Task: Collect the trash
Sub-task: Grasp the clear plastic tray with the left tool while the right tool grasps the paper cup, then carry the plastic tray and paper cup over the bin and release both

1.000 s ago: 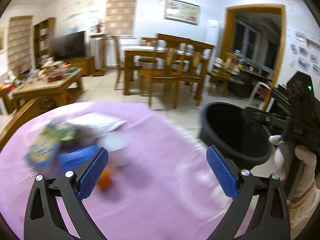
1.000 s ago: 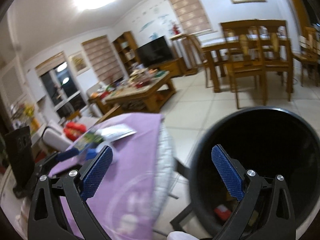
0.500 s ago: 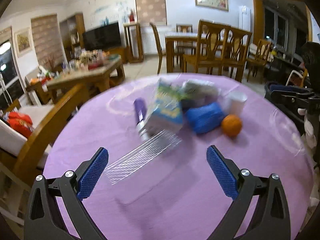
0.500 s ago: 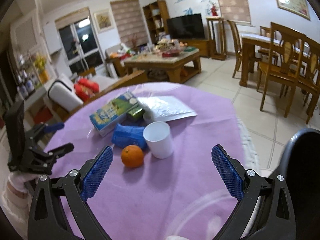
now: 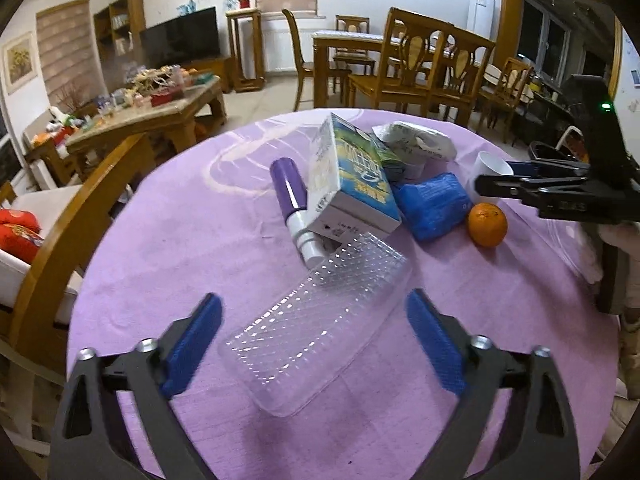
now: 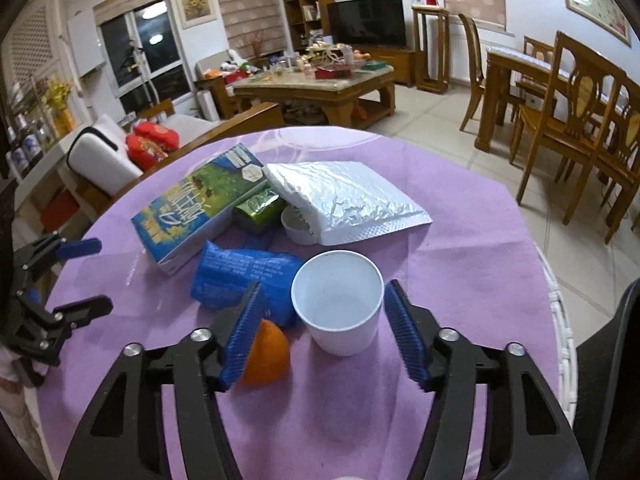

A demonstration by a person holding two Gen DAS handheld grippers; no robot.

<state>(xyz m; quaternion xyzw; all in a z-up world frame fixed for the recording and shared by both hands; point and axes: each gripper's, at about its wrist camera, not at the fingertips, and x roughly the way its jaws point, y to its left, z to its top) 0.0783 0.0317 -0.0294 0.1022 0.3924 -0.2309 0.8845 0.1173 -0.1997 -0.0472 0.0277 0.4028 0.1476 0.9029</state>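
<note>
Left tongs [image 5: 314, 342] gape wide, held low and level; right tongs [image 6: 325, 330] are spread, angled downward.

Orange [image 6: 266, 354] and blue packet [image 6: 244, 276] crowding cup [image 6: 338, 300]

A clear dimpled plastic tray [image 5: 320, 322] lies flat nearest; beyond it a carton [image 5: 352, 176], purple tube [image 5: 294, 204], blue packet [image 5: 434, 204], white cup [image 6: 337, 300] and silver pouch [image 6: 344, 200] cluster together.

One orange [image 6: 267, 356], one white cup [image 6: 338, 300], one carton [image 6: 200, 204], one blue packet [image 6: 236, 272], one clear tray [image 5: 316, 328], one purple tube [image 5: 290, 196].
</note>
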